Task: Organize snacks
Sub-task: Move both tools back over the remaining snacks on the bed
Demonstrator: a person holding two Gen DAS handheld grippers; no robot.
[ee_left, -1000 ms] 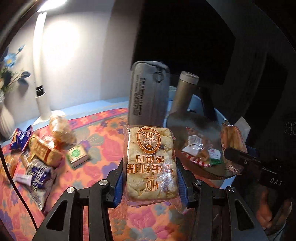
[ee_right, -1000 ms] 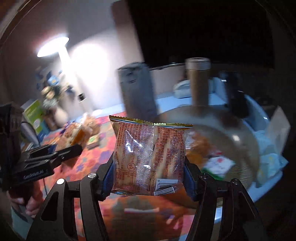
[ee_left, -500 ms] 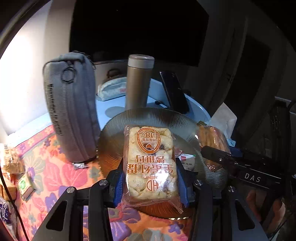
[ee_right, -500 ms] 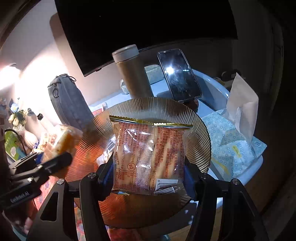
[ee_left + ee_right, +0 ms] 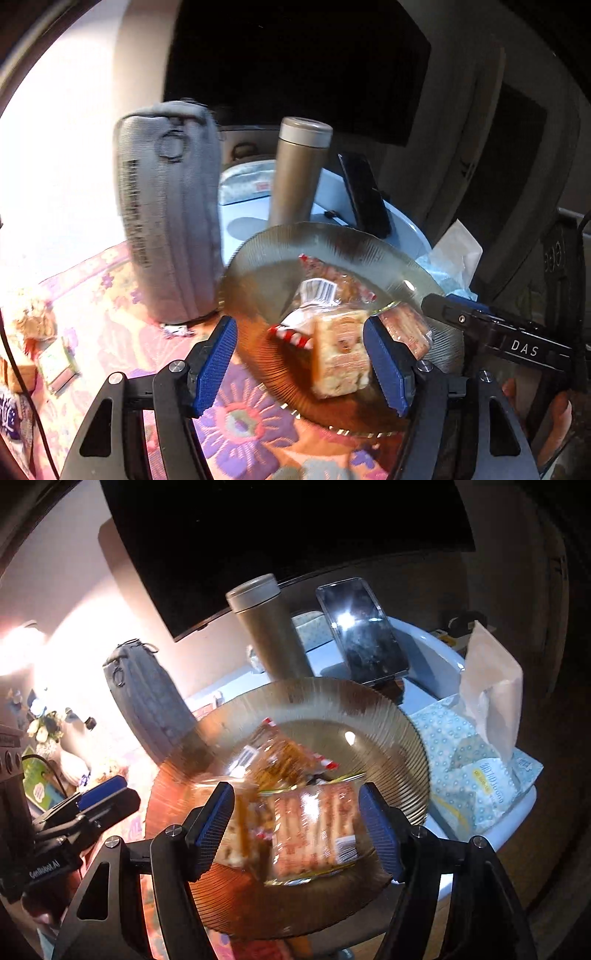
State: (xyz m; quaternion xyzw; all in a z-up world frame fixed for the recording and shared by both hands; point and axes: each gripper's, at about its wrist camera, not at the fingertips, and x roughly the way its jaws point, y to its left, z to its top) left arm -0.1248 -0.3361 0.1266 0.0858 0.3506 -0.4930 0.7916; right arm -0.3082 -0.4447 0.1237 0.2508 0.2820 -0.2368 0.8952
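Note:
A ribbed glass plate holds several snack packs. My left gripper is open above the plate's near side. A pale rice-cracker pack lies tilted on the plate by the right finger, free of the pads. My right gripper is open too. A reddish biscuit pack lies blurred on the plate between its fingers, apart from both pads; it also shows in the left wrist view. A red-striped snack pack lies further in.
A grey pouch stands left of the plate. A metal flask and a phone stand behind it. A tissue pack lies right. More snacks lie left on the flowered cloth.
Both grippers have opened. The rice-cracker pack dropped from the left gripper and the biscuit pack from the right gripper onto the plate.

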